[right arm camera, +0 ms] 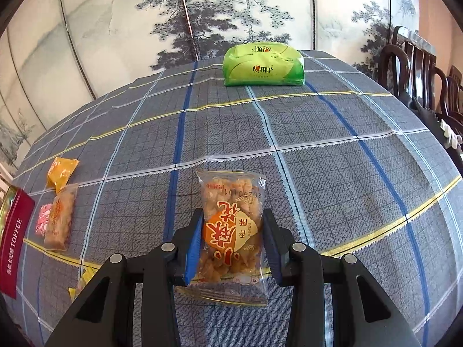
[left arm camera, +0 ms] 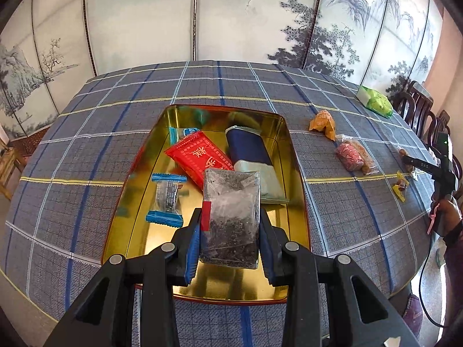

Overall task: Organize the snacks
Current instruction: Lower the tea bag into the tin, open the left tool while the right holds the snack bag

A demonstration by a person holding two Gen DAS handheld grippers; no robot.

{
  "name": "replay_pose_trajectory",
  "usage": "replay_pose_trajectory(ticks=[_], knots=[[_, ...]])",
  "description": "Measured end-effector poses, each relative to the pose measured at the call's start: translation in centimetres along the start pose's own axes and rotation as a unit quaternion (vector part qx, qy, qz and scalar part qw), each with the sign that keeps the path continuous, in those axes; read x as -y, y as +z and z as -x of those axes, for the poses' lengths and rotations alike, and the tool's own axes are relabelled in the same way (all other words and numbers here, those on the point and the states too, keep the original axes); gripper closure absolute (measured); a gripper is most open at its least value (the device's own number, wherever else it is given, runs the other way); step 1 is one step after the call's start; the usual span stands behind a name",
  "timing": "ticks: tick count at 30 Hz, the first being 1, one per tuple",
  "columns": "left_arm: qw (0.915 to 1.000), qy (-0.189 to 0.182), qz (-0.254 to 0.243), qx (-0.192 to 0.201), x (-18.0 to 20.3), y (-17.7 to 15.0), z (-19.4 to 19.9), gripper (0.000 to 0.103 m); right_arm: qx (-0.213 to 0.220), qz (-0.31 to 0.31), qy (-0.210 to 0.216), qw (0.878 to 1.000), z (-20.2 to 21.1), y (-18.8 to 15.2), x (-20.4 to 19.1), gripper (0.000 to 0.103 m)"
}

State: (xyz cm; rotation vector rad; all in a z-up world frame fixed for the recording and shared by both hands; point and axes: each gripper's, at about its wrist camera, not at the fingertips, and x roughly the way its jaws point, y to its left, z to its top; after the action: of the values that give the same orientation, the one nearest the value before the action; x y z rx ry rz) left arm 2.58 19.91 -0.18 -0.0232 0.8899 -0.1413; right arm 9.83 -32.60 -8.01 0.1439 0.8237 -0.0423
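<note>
Over the tin's (left arm camera: 292,156) near edge, the left gripper (left arm camera: 230,231) is clamping a light, crinkly clear packet (left arm camera: 231,211) by its sides; the right gripper (right arm camera: 231,243) is pinching a fragile pastry bag (right arm camera: 231,225) likewise.

A gold-lined tin (left arm camera: 292,156) sat open on the table, its red outer wall lettered TOFFEE. Inside lay a red packet (left arm camera: 199,156), a navy-and-pale pouch (left arm camera: 251,156) and two blue-ended sweets (left arm camera: 167,196) — one far, one near left. A clear bag of dark bits (left arm camera: 230,217) hung above its near end. Right of the tin lay an orange packet (right arm camera: 62,172), a pink one (right arm camera: 43,220) and a clear pack of fried twists (right arm camera: 59,219); another twist pack (right arm camera: 231,225) stood nearer — clamped upright.
</note>
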Motion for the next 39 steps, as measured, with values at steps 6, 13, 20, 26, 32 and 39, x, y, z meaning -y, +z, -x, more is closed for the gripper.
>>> replay_pose_trajectory(ticks=[6,13,20,26,32,39], knots=[[0.9999,0.006,-0.005,-0.007,0.0,-0.2,-0.9,0.071,0.000,0.000,0.000,1.000,0.0,0.0,0.0,0.063],[0.9997,0.017,-0.010,-0.014,-0.2,-0.5,-2.0,0.071,0.000,0.001,0.000,1.000,0.0,0.0,0.0,0.063],[0.9994,0.027,-0.016,-0.017,-0.1,-0.8,-2.6,0.071,0.000,0.001,0.000,1.000,0.0,0.0,0.0,0.063],[0.9993,0.028,-0.017,-0.020,-0.1,-1.1,-2.9,0.071,0.000,0.001,-0.001,1.000,0.0,0.0,-0.1,0.063],[0.9992,0.028,-0.022,-0.020,0.3,-1.2,-3.0,0.071,0.000,0.001,-0.001,1.000,-0.1,0.0,-0.1,0.062],[0.9991,0.028,-0.027,-0.020,0.6,-1.3,-2.8,0.071,0.000,0.001,-0.001,1.000,-0.1,0.0,-0.2,0.062]])
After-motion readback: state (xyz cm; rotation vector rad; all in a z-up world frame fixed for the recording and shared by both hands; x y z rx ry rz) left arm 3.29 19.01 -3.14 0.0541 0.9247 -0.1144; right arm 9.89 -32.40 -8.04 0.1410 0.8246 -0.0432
